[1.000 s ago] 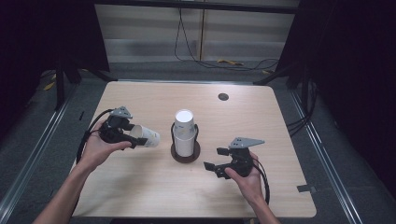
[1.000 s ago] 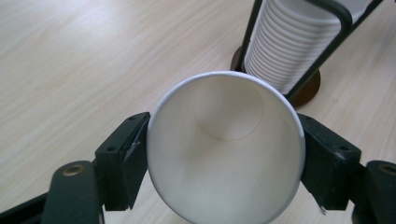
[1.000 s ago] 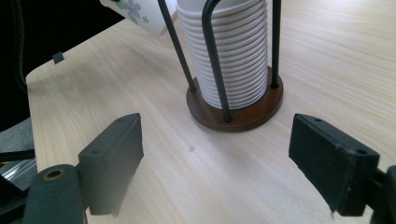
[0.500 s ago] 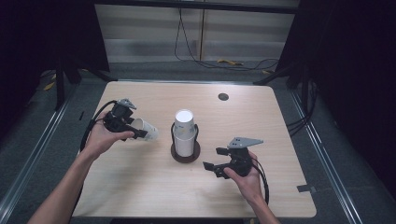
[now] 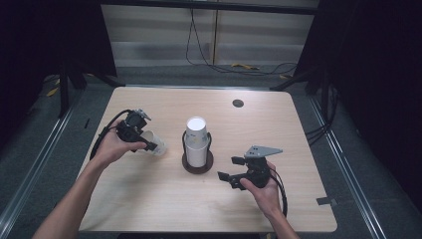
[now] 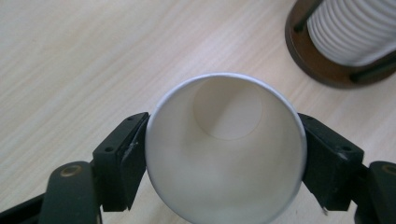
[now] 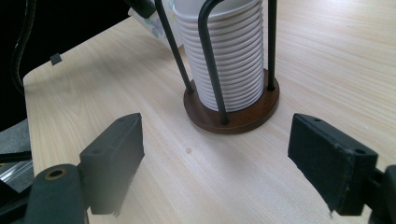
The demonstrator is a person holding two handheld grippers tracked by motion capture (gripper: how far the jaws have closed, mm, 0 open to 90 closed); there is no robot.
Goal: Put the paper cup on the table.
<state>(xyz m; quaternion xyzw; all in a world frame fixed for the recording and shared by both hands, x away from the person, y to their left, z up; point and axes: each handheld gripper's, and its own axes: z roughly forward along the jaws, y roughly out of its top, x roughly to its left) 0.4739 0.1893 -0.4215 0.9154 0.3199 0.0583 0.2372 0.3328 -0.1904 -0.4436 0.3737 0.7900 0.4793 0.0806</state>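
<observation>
A white paper cup (image 5: 156, 145) sits between the jaws of my left gripper (image 5: 151, 144), low over the table's left side. In the left gripper view the cup's (image 6: 224, 158) open mouth faces the camera and both pads touch its sides. The jaws have just been opening a little, and the cup is still between them. A stack of white cups (image 5: 196, 139) stands in a black wire holder on a round brown base (image 5: 197, 167) at mid-table. My right gripper (image 5: 228, 168) hovers open to the right of the holder. Between its jaws (image 7: 233, 154) is bare wood, with the stack (image 7: 229, 51) beyond.
A dark round grommet (image 5: 238, 103) sits in the tabletop near the far edge. A piece of tape (image 5: 323, 201) lies at the table's front right corner (image 5: 328, 226). Cables run across the floor behind the table. Bare wood lies in front of the holder.
My left hand has shifted a little away from me and tipped the cup's far end down toward the table. The right gripper has stayed where it was.
</observation>
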